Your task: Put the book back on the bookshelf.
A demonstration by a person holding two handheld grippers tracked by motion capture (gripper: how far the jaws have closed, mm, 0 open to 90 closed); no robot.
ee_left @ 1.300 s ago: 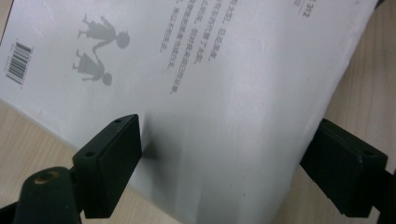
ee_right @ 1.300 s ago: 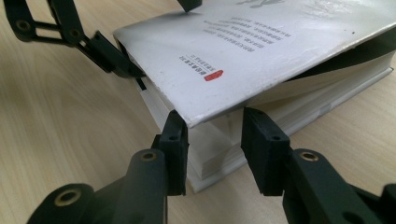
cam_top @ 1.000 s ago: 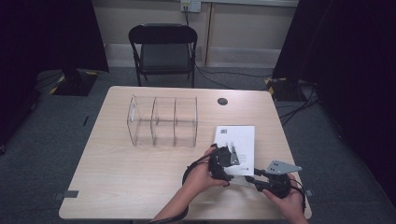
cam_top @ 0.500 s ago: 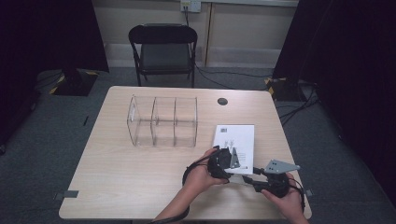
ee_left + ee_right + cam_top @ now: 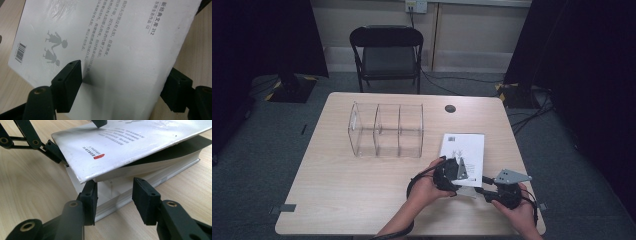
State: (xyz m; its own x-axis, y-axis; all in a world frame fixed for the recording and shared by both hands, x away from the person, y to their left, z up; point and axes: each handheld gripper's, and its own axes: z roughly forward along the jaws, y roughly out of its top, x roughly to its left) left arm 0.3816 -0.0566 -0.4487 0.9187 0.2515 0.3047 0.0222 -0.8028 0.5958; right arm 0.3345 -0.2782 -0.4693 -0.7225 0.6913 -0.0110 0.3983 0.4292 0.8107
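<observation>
A: At table's [image 5: 362,200] near right edge: book [image 5: 464,150], near end hidden under both grippers.

B: Left gripper [image 5: 122,82] just closed, clamps lifted cover. Right gripper [image 5: 115,200] closing, jaws apart beside page block; contact unclear.

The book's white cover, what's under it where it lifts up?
Under the raised cover the right gripper view shows a dark gap and the white page block on the table. Farther in is hidden.
</observation>
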